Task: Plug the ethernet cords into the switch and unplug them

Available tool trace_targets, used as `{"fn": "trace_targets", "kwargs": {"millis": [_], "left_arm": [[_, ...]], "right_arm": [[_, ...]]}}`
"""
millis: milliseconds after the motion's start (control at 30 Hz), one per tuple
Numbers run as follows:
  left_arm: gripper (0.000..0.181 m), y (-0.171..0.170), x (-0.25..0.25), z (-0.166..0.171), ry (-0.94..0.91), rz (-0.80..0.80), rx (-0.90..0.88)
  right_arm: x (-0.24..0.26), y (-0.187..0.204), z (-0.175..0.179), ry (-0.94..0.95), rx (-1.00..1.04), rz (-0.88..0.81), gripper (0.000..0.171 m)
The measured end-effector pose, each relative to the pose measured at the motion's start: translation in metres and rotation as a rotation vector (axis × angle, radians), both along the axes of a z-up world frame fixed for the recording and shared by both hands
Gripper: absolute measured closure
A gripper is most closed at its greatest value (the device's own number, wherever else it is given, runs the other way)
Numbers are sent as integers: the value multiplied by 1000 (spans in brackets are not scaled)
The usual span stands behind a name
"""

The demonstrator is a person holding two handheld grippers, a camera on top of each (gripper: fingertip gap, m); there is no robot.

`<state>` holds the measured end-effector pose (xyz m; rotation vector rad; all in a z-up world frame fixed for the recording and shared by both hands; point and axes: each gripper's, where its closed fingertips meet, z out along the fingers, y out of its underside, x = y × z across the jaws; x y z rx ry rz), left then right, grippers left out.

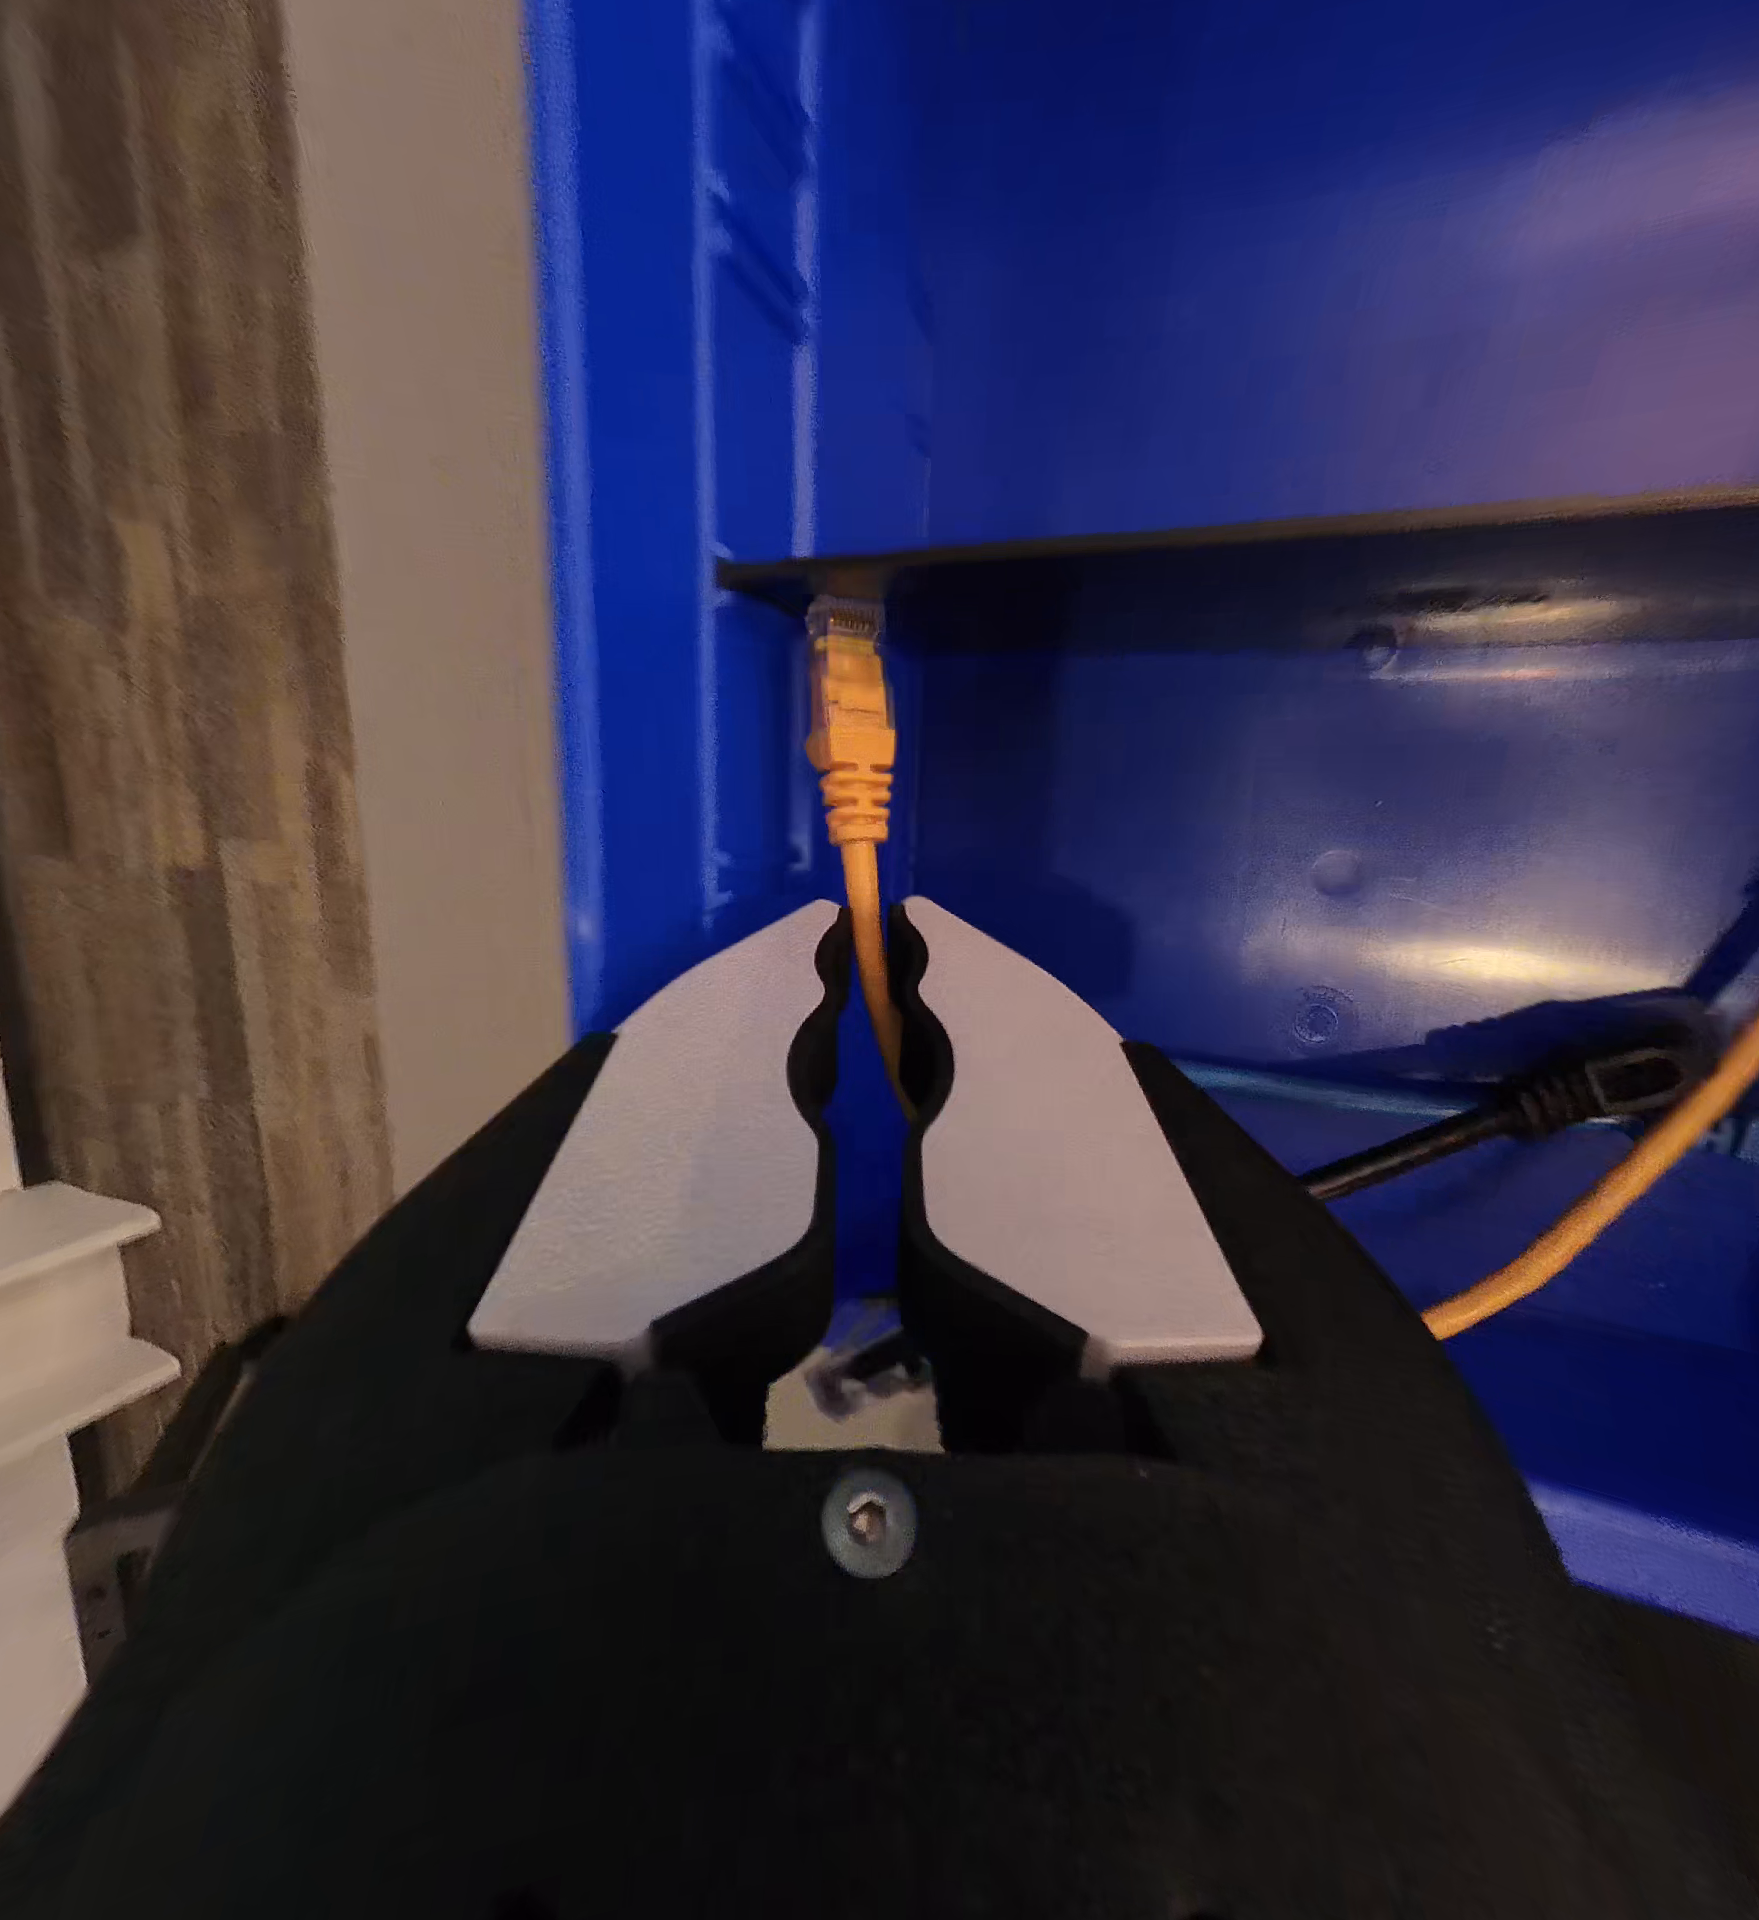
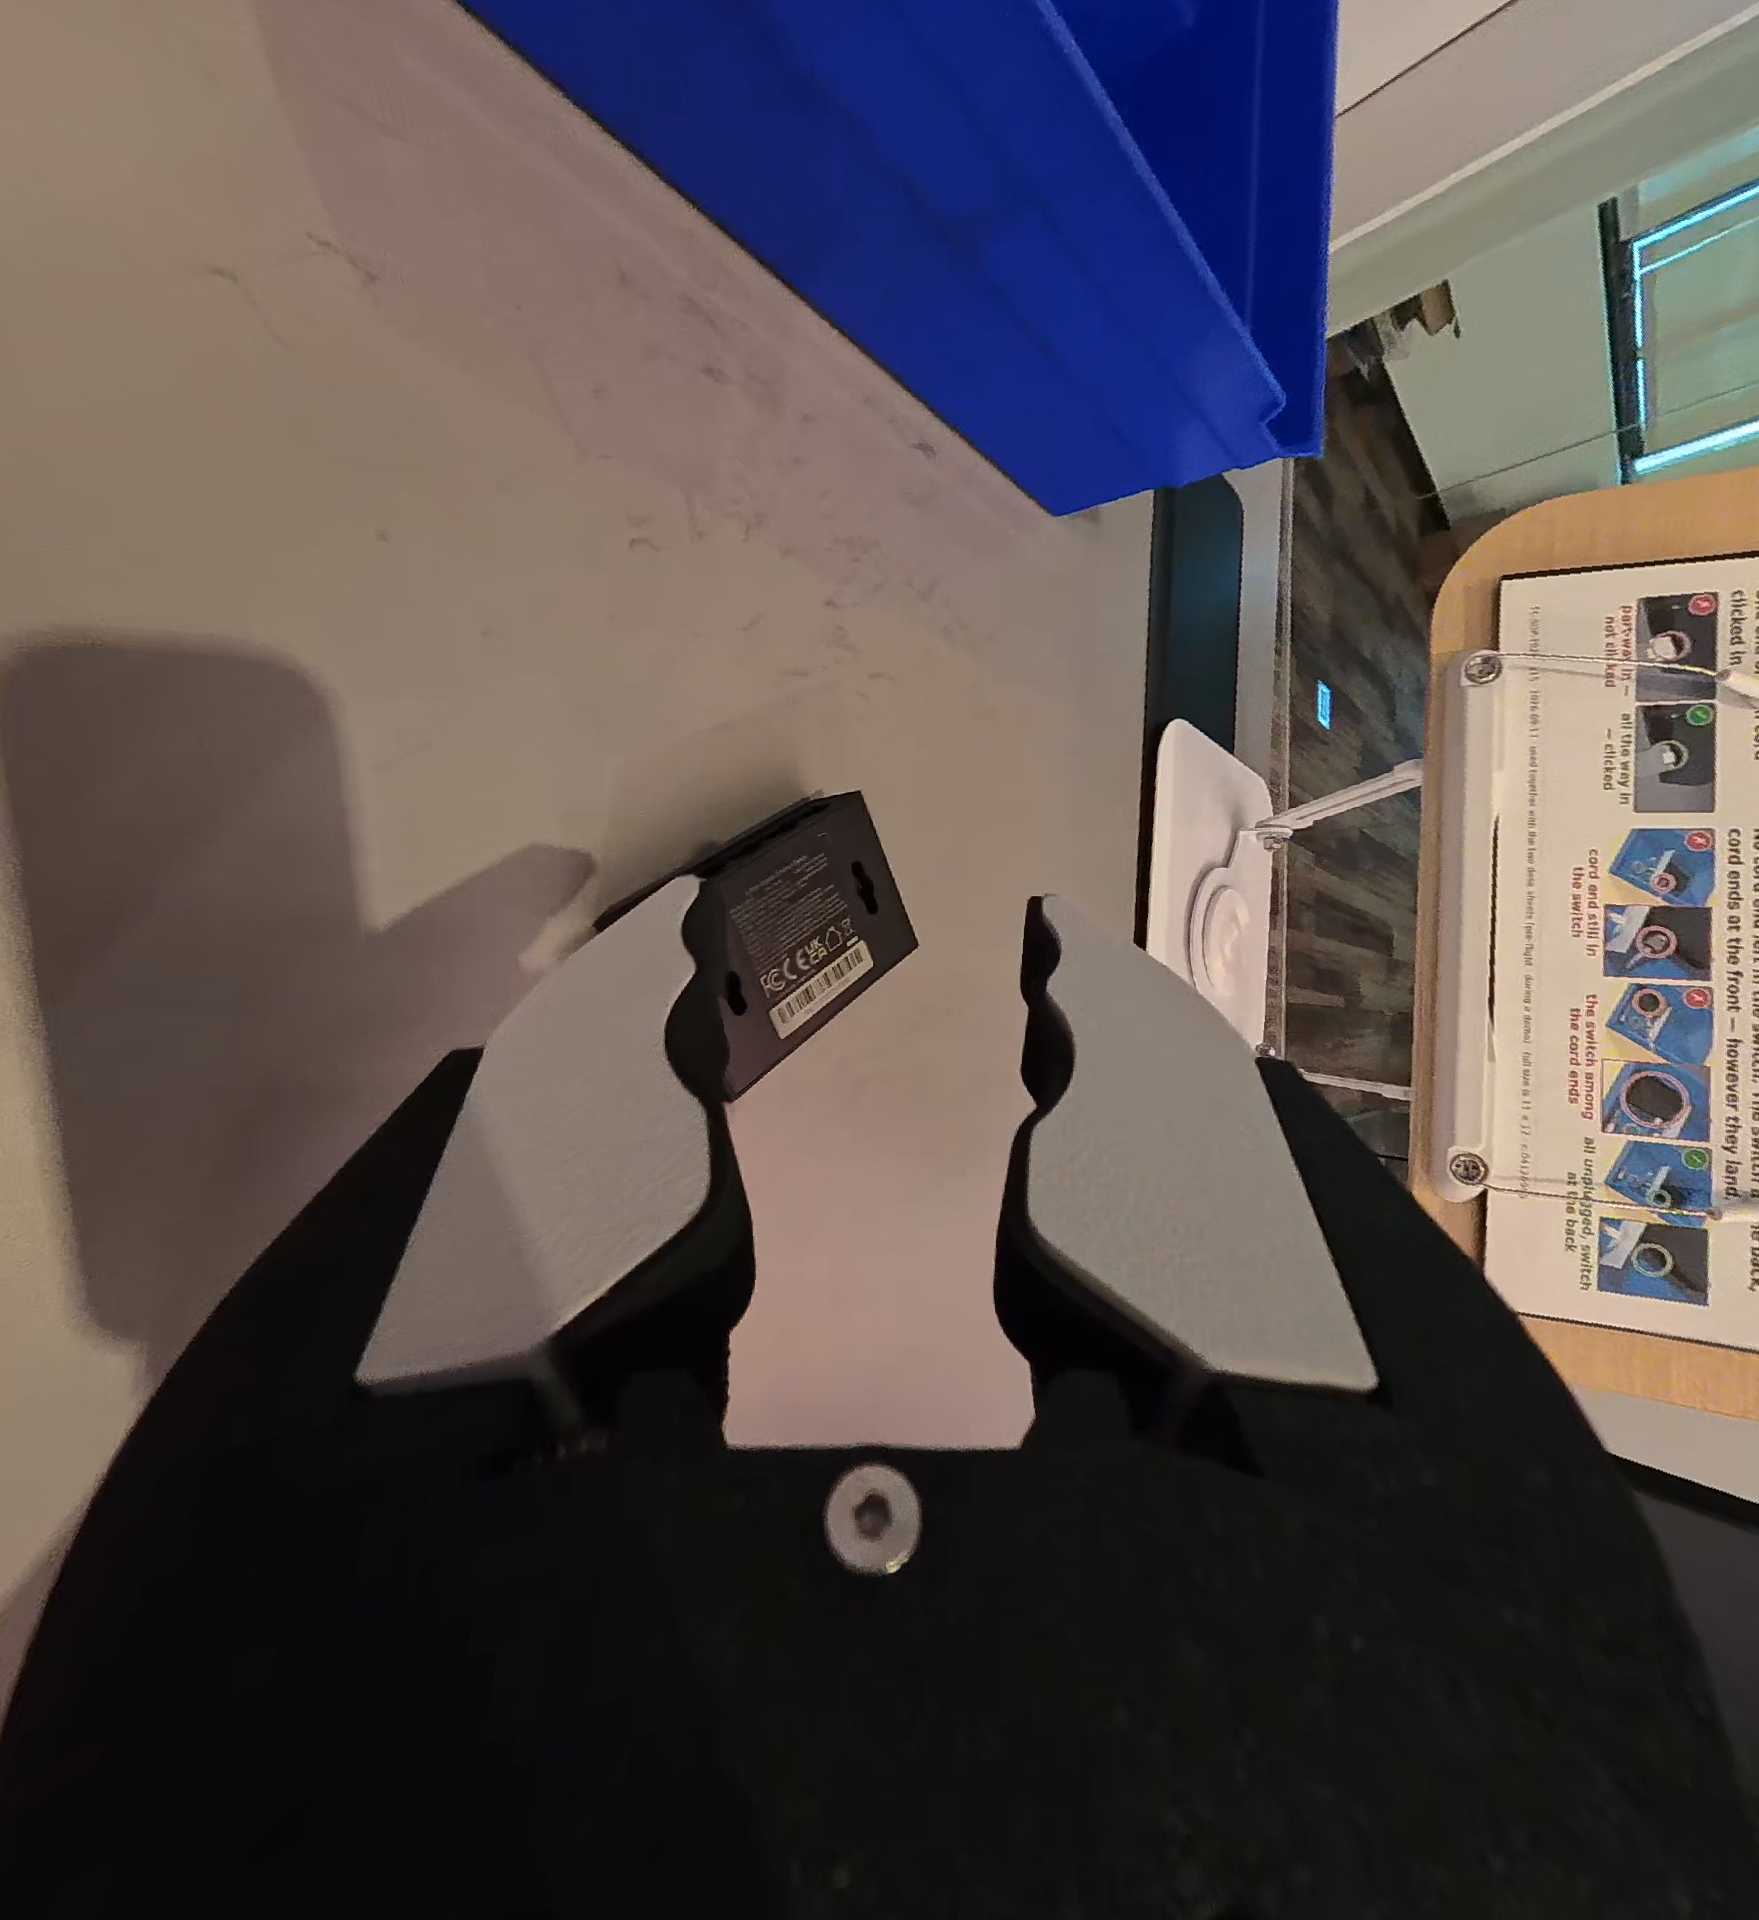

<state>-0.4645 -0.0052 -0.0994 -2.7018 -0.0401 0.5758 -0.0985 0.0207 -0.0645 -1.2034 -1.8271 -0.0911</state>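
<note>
One orange cord [image 1: 859, 831] upright, plug up in switch [image 1: 1270, 535], left tongs [image 1: 870, 914] clamped on it, right tongs [image 2: 864, 914] apart.

My left wrist camera looks forward along my left gripper [image 1: 870, 914], close to the inside of the blue bin [image 1: 1374, 312]. My right wrist camera looks along my right gripper [image 2: 859, 914], rolled sideways, toward the pale tabletop [image 2: 335, 416] from farther off. Both views share the blue bin [image 2: 958, 208].
</note>
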Motion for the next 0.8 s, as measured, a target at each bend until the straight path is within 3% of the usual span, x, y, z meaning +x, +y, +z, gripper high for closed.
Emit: {"fn": "trace_targets", "kwargs": {"millis": [133, 567, 800], "left_arm": [[176, 9, 0, 44, 88, -66, 143], [176, 39, -2, 84, 265, -189, 280], [177, 46, -5, 134, 375, -223, 358]], "right_arm": [[-2, 5, 2, 34, -2, -10, 119], [4, 13, 2, 51, 21, -38, 120], [2, 14, -3, 37, 34, -34, 120]]}}
